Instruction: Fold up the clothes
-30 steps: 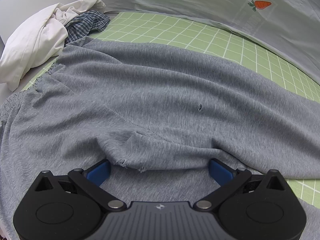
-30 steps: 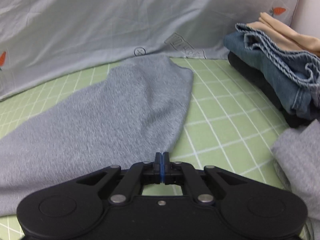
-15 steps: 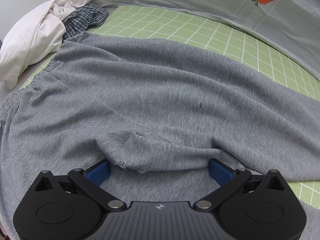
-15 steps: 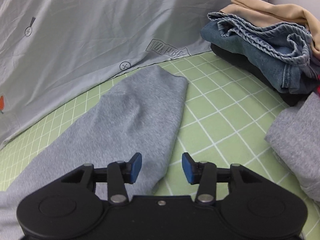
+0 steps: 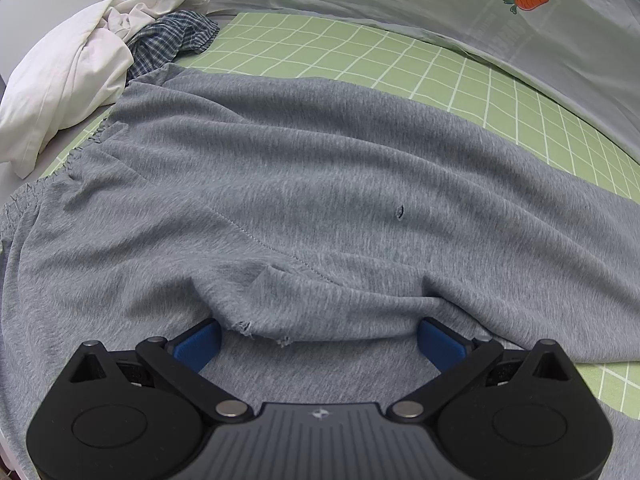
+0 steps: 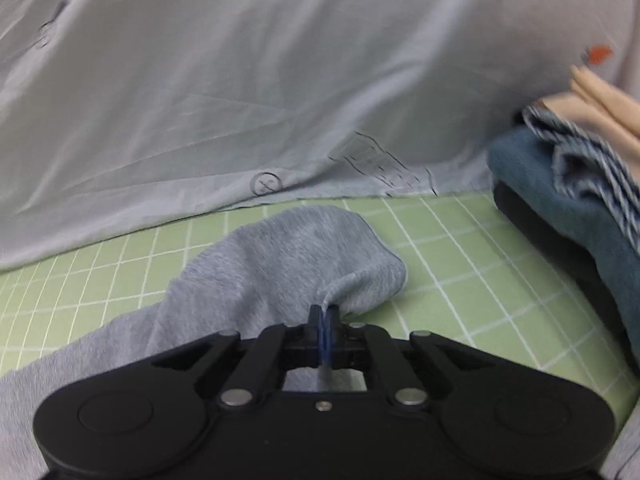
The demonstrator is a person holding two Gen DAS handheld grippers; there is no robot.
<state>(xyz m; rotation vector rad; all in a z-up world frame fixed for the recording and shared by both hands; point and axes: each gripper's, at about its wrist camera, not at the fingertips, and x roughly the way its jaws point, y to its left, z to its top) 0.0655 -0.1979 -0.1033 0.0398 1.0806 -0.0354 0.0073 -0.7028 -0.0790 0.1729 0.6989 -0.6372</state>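
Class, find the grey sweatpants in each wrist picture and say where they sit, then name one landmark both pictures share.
Left wrist view: the grey sweatpants fill the middle and lower picture, waistband at left, bunched between the open left gripper.
Right wrist view: only a leg end shows, lower centre, pinched by the shut right gripper.
Shared landmark: the green checked sheet.

right claw [image 6: 325, 322] newly clamped on trouser leg [image 6: 288, 264]
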